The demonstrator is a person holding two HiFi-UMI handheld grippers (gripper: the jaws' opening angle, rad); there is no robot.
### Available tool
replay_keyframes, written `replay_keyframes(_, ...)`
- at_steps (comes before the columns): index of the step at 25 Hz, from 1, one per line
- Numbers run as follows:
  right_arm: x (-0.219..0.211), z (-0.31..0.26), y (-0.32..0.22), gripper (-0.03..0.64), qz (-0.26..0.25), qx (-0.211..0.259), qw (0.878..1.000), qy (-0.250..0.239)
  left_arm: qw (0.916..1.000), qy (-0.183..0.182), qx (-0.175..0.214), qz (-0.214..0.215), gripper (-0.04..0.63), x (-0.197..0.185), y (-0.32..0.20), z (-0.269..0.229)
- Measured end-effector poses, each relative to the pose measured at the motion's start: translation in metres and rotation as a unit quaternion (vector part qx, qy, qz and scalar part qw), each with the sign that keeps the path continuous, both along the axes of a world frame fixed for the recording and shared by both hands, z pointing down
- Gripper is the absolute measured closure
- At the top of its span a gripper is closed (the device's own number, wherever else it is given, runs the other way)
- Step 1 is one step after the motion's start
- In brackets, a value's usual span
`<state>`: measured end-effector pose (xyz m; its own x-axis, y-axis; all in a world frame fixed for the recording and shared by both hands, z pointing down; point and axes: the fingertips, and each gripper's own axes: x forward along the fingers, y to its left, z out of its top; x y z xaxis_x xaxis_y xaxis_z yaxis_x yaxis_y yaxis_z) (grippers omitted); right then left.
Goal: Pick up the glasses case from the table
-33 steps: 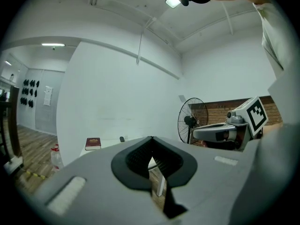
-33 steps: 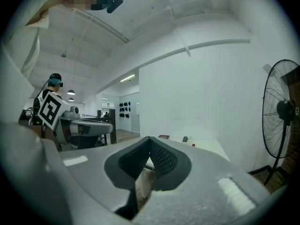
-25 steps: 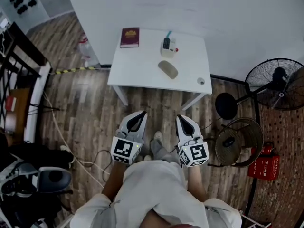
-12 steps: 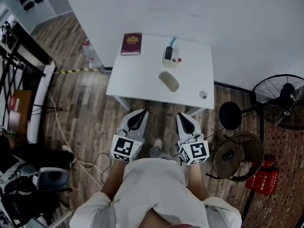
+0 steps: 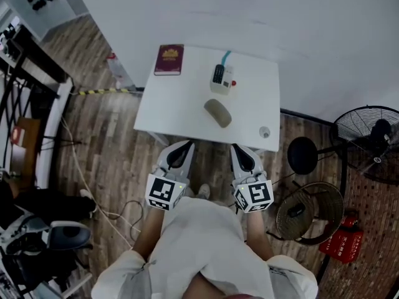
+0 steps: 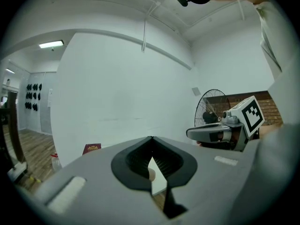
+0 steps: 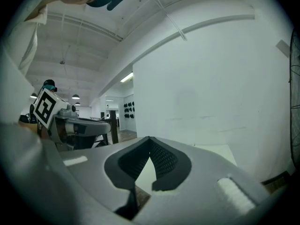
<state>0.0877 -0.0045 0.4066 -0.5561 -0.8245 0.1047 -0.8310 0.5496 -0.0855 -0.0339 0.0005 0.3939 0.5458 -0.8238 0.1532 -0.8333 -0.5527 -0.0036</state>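
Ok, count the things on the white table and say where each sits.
4. A dark red booklet at the far left corner, a small device at the far middle, the glasses case in the centre, a small round object near the right front corner.

Dim, flat, cool indoor light; both close views bulge, corners vignetted black.

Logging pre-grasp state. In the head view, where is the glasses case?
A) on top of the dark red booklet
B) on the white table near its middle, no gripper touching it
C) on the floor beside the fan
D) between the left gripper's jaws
B: the glasses case lies on the white table, while the left gripper and right gripper are both shut and empty at the table's near edge.
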Motion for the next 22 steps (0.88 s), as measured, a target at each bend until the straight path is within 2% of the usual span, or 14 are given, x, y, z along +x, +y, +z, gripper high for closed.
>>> replay_keyframes(12,0.002,0.006,-0.053,0.611,-0.001,-0.005,1.000,0.009,1.0000,0.006,-0.003,0.002,0.577,0.007,-0.057,0.007)
replay_keyframes(22,-0.004,0.014,-0.107,0.611,0.012,-0.015,0.999,0.026,0.9996,0.010,-0.009,0.023,0.577,0.004,-0.122,0.014)
